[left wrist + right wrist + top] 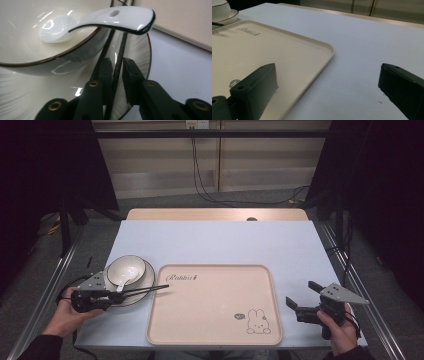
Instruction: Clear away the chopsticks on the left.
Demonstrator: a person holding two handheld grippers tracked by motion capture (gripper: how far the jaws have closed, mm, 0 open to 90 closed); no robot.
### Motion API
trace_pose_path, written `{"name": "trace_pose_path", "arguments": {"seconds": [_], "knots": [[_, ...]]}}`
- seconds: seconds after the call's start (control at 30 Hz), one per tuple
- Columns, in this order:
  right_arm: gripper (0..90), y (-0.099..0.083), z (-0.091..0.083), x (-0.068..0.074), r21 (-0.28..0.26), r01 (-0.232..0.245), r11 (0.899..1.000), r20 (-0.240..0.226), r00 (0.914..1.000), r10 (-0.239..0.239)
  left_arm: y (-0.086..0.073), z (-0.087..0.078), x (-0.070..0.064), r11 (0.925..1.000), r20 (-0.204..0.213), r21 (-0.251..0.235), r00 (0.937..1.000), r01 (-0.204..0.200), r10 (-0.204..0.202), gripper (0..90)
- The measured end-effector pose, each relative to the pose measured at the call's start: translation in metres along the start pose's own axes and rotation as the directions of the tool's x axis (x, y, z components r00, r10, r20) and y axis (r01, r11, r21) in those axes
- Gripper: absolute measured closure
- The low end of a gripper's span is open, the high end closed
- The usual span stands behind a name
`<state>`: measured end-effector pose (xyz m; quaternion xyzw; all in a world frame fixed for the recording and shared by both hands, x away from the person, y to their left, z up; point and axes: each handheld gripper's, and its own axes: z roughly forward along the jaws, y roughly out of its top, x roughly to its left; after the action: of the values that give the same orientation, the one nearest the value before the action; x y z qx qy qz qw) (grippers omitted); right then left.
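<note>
A pair of black chopsticks (145, 290) lies level over the plate (145, 281), with its tips reaching the left rim of the beige tray (215, 325). My left gripper (114, 295) is shut on the chopsticks' near end. In the left gripper view the jaws (116, 62) pinch the chopsticks (120, 50) just below the white bowl (25, 37) and its white spoon (100, 22). The bowl (126, 269) stands on the plate with the spoon (124, 281) leaning in it. My right gripper (301, 292) is held open beside the tray's right edge, with nothing between its jaws (327, 85).
The tray (274, 50) has a rabbit drawing (257, 320) at its near right and lettering at its far left. The bowl (219, 7) and plate (230, 15) show far off in the right gripper view. Pale blue table (225, 240) stretches behind; cables hang beyond its far edge.
</note>
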<state>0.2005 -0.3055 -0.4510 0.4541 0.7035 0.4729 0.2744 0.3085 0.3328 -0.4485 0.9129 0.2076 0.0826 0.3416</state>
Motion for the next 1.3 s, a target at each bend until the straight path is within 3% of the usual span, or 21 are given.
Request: {"name": "trace_pose_path", "arguments": {"seconds": [0.27,0.73,0.83,0.93,1.07,1.17,1.2,1.3], "knots": [[1.9,0.000,0.000,0.000,0.001,-0.004,1.000,0.002,1.0000,0.004,0.004,0.000,0.000,0.9999,0.027,0.010,0.9996,-0.004,0.003,85.7],[1.9,0.000,0.000,0.000,-0.003,0.000,1.000,-0.002,1.0000,0.000,0.009,-0.019,-0.011,0.9959,0.032,-0.056,0.9971,0.071,-0.069,85.9],[1.9,0.000,0.000,0.000,-0.003,0.000,1.000,-0.005,1.0000,0.000,0.012,-0.024,-0.018,0.9880,0.028,-0.084,0.9914,0.130,-0.128,85.9],[1.9,0.000,0.000,0.000,-0.003,-0.001,1.000,-0.005,1.0000,0.001,0.012,-0.026,-0.022,0.9820,0.042,-0.102,0.9870,0.159,-0.155,85.9],[1.9,0.000,0.000,0.001,-0.001,0.000,1.000,-0.007,1.0000,0.000,0.012,-0.027,-0.035,0.9674,0.051,-0.133,0.9762,0.216,-0.211,85.9],[1.9,0.000,0.000,0.001,-0.001,0.000,1.000,-0.008,1.0000,0.000,0.014,-0.029,-0.043,0.9546,0.026,-0.152,0.9665,0.256,-0.255,85.8],[1.9,0.000,0.000,0.001,-0.001,0.000,1.000,-0.009,1.0000,0.000,0.014,-0.029,-0.043,0.9546,0.026,-0.152,0.9665,0.256,-0.255,85.8],[1.9,0.000,0.000,0.001,-0.001,0.001,1.000,-0.009,1.0000,-0.001,0.019,-0.029,-0.054,0.9385,0.038,-0.180,0.9554,0.295,-0.293,85.8]]}}
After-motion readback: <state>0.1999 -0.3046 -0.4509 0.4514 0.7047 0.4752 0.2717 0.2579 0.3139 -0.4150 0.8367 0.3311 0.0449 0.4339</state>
